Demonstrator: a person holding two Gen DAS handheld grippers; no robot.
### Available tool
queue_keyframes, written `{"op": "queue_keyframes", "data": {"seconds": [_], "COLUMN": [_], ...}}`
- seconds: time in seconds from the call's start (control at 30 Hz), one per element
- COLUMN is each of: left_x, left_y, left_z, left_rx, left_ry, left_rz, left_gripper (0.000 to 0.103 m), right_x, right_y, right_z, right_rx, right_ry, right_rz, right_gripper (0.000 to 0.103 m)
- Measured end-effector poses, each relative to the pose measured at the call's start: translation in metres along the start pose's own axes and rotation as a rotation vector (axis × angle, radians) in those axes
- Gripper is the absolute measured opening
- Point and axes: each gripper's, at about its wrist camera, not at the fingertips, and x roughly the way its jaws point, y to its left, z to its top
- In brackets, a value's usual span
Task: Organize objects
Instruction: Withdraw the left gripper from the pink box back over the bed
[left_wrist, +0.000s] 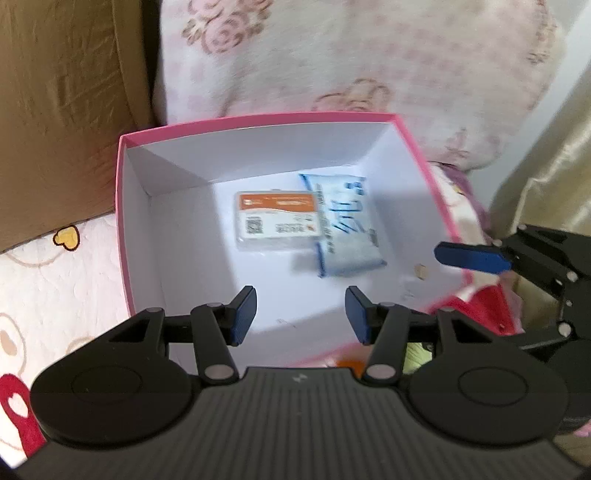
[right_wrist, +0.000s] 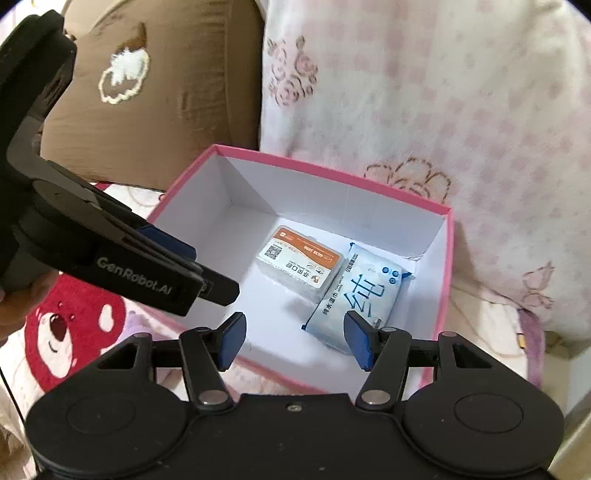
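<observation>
Over the pink box (right_wrist: 334, 173), left gripper (left_wrist: 300, 314) and right gripper (right_wrist: 294, 341) both gape empty; orange-label pack (right_wrist: 299, 264) and wipes pack (right_wrist: 356, 295) already inside, so lift straight up clear of the rim before fetching anything else.

- The left wrist view looks forward and down past the left tongs (left_wrist: 300, 314) into the pink box (left_wrist: 122, 206) from its near edge, close above.
- The right wrist view looks down past the right tongs (right_wrist: 294, 341) from the box's (right_wrist: 448, 258) near corner, close.
- Both views share the box interior; each catches the other tongs at its side.
</observation>
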Motion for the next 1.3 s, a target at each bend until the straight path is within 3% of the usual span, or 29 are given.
{"op": "queue_keyframes", "data": {"seconds": [0.3, 0.47, 0.6, 1.3], "left_x": [-0.063, -0.09, -0.106, -0.133], "left_y": [-0.022, -0.023, -0.03, -0.065], "left_z": [-0.039, -0.056, -0.069, -0.151], "left_rx": [0.093, 0.075, 0.099, 0.192], "left_ry": [0.007, -0.002, -0.004, 0.109], "left_rz": [0.023, 0.007, 0.036, 0.043], "left_gripper": [0.052, 0.052, 0.055, 0.066], "right_x": [-0.055, -0.077, -0.094, -0.156], "right_y": [0.016, 0.026, 0.032, 0.056], "right_z": [-0.02, -0.037, -0.052, -0.117], "right_rx": [0.023, 0.019, 0.016, -0.001], "right_ry": [-0.026, -0.031, -0.022, 0.004], "right_rz": [0.018, 0.02, 0.011, 0.004], "right_gripper": [0.066, 0.068, 0.073, 0.08]}}
